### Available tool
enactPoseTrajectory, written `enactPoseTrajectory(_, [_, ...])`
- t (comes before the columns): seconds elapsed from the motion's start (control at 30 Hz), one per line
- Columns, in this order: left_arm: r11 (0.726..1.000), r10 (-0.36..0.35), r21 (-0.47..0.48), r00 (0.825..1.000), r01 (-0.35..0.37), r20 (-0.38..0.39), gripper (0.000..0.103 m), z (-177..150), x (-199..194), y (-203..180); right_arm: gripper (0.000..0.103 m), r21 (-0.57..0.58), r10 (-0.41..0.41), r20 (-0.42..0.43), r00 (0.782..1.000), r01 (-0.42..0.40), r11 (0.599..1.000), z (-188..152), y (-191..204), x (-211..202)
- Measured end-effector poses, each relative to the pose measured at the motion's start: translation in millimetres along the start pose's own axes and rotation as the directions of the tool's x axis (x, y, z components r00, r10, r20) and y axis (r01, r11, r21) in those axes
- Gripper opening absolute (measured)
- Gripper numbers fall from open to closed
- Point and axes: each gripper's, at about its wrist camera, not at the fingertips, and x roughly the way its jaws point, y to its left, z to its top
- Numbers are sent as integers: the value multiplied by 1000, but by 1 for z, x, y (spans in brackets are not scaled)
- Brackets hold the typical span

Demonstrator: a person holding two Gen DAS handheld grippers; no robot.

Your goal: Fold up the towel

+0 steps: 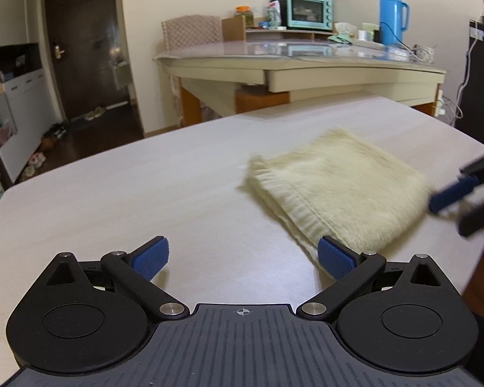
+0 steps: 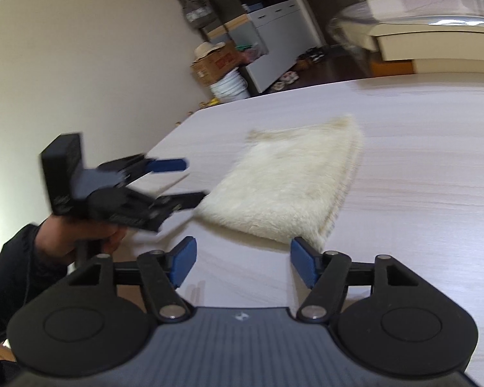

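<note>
The cream towel (image 1: 335, 190) is seen lying already folded on the tabletop (image 1: 145, 200), right of centre. The fold could be dragged askew if a pad caught its near corner. Left tongs (image 1: 242, 258) and right tongs (image 2: 243, 266) are held apart, empty, angled downward.

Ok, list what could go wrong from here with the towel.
1. The towel is already folded thick; open fingers could pinch only the top layer and peel the fold apart.
2. The left hand-held gripper and right hand-held gripper both sit at the towel's near edge, so they might bump each other.
3. The table looks smooth, so a push could slide the towel.
</note>
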Motion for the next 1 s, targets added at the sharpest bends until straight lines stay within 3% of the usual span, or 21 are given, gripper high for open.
enactPoseTrajectory(0.1, [1000,27,0,999,-27,17,101,3,-7,-2,66,-5,-46,64,997,47,999,0,2,-12])
enactPoseTrajectory(0.23, [999,35,-35,998,-33,46,102,15,-10,2,42,-51,-162,154,975,172,984,5,16,-14])
enactPoseTrajectory(0.3, [999,31,-31,998,-30,58,102,24,-8,0,36,-86,-211,158,964,227,970,7,24,-4])
enactPoseTrajectory(0.5, [1000,4,2,999,-4,49,102,37,7,-11,35,-163,-304,104,947,318,934,4,37,31])
enactPoseTrajectory(0.7, [996,7,92,1000,-7,-6,102,30,20,-28,36,-184,-304,123,945,323,928,6,35,16])
enactPoseTrajectory(0.87, [998,6,61,1000,-6,-1,103,22,21,-26,37,-222,-343,134,930,365,904,29,27,25])
enactPoseTrajectory(1.0, [999,2,45,1000,-2,-3,103,22,22,-25,37,-263,-319,108,941,337,904,52,22,45])
